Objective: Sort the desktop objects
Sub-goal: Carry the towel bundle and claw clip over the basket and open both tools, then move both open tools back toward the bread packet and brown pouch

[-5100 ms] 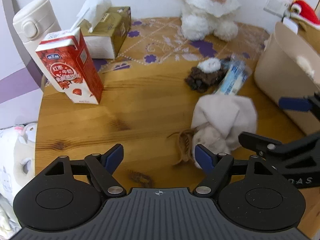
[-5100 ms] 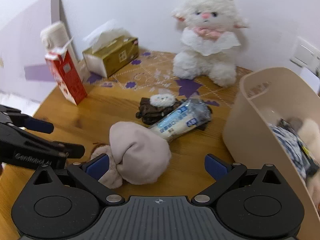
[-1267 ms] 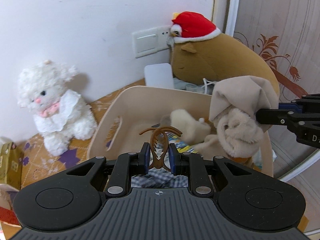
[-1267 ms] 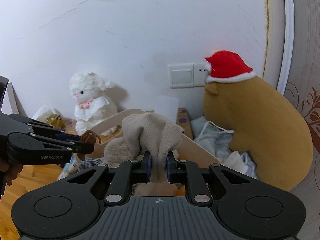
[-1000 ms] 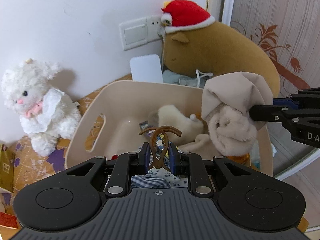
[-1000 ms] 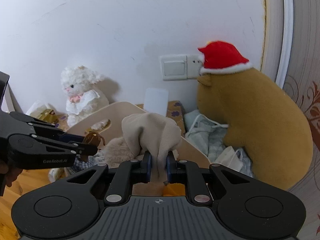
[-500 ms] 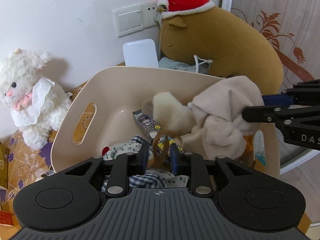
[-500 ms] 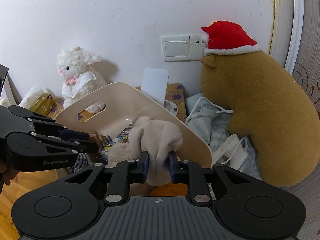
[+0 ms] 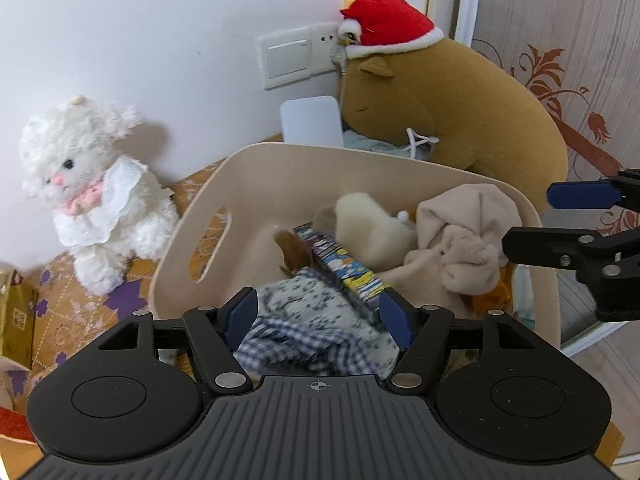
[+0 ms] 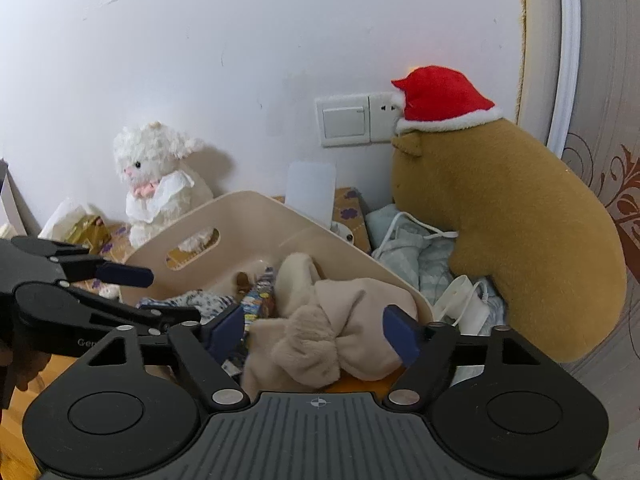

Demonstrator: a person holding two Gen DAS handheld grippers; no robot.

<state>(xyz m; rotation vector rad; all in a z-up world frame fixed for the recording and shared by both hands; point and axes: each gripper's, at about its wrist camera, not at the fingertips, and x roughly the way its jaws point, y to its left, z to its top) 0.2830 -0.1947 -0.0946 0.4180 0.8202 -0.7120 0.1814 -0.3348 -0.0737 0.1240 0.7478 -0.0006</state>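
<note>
A beige storage bin (image 9: 256, 184) (image 10: 256, 208) holds several items. The beige plush hat (image 9: 464, 232) (image 10: 340, 332) lies at the bin's right end. The brown hair claw (image 9: 292, 250) (image 10: 241, 280) lies inside next to a printed box (image 9: 344, 268). A blue patterned cloth (image 9: 308, 312) fills the near side. My left gripper (image 9: 318, 316) is open and empty above the cloth. My right gripper (image 10: 314, 330) is open, its jaws on either side of the hat, apart from it.
A white plush lamb (image 9: 92, 196) (image 10: 160, 184) sits left of the bin against the wall. A big brown plush with a red Santa hat (image 9: 452, 112) (image 10: 512, 232) leans behind the bin, with a white cable and pale blue cloth (image 10: 408, 236). A tissue box (image 10: 86, 228) is at far left.
Both grippers opened over the bin. The hair claw dropped from the left gripper into the bin. The plush hat was let go by the right gripper and now rests in the bin.
</note>
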